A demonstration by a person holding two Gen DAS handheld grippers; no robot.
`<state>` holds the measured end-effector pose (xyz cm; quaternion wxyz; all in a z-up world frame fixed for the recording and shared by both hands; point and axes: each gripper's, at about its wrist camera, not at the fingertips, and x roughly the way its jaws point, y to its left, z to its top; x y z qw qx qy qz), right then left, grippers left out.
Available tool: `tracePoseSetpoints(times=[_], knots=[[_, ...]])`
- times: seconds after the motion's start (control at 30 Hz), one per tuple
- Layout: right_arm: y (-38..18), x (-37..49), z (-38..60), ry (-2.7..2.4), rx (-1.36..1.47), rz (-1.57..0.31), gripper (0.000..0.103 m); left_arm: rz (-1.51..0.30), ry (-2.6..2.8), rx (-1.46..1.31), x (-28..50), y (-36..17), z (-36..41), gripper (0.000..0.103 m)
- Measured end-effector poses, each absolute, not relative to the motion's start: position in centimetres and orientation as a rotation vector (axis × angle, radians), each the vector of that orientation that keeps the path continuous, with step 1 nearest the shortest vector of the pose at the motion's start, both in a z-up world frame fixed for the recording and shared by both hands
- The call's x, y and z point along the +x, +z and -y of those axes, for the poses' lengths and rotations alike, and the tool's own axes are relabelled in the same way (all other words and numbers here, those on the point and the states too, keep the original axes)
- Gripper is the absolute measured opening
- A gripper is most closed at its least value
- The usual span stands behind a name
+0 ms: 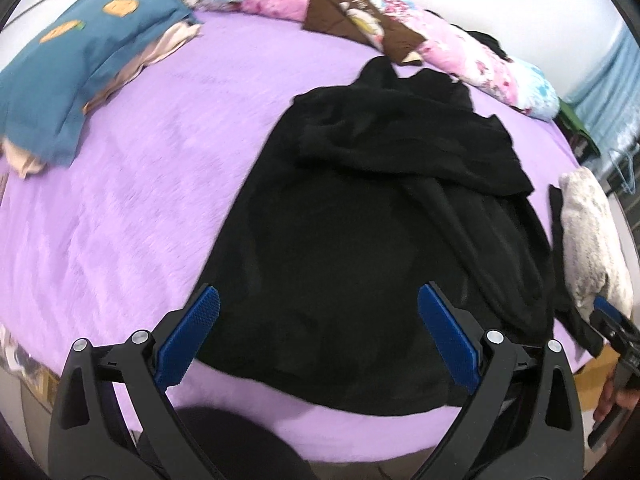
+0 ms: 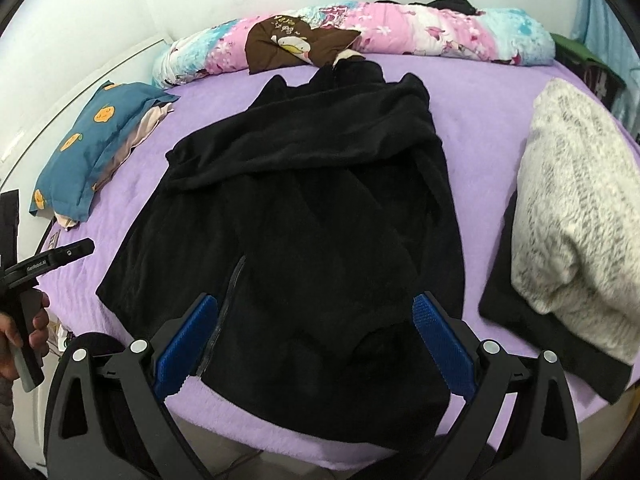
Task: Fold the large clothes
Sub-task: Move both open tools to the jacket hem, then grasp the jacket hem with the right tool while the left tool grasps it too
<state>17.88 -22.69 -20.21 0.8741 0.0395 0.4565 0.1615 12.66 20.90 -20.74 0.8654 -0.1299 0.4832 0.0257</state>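
Observation:
A large black fleece garment [image 1: 360, 220] lies spread on the purple bed cover [image 1: 140, 180], its upper part and sleeves folded across the body. It also shows in the right wrist view [image 2: 312, 220], with a zipper edge near the lower left. My left gripper [image 1: 318, 312] is open and empty, above the garment's near hem. My right gripper [image 2: 316, 320] is open and empty, above the garment's lower part. The right gripper also shows at the right edge of the left wrist view [image 1: 616, 328]; the left one shows at the left edge of the right wrist view [image 2: 52, 260].
A blue pillow [image 2: 92, 148] with orange prints lies at the left. A rolled floral quilt [image 2: 360, 36] with a brown cloth runs along the back. A folded grey-white fuzzy garment [image 2: 572, 208] on a black one sits at the right. The bed's near edge [image 2: 280, 436] is below the grippers.

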Motion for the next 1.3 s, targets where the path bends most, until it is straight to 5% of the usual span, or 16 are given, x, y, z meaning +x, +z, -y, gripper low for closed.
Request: tracePoseSetpoints(times=[0.73,1.3], knots=[[-22.4,16.8,22.7,0.309,0.090,-0.986,0.096,-1.162,0.180,-0.519,9.8,-28.0,-29.9,0.096],[-27.9,15.1,30.2,0.157,0.230,-1.110,0.096,-1.182,0.141,-0.549,10.4,-28.8,-30.3,0.096]])
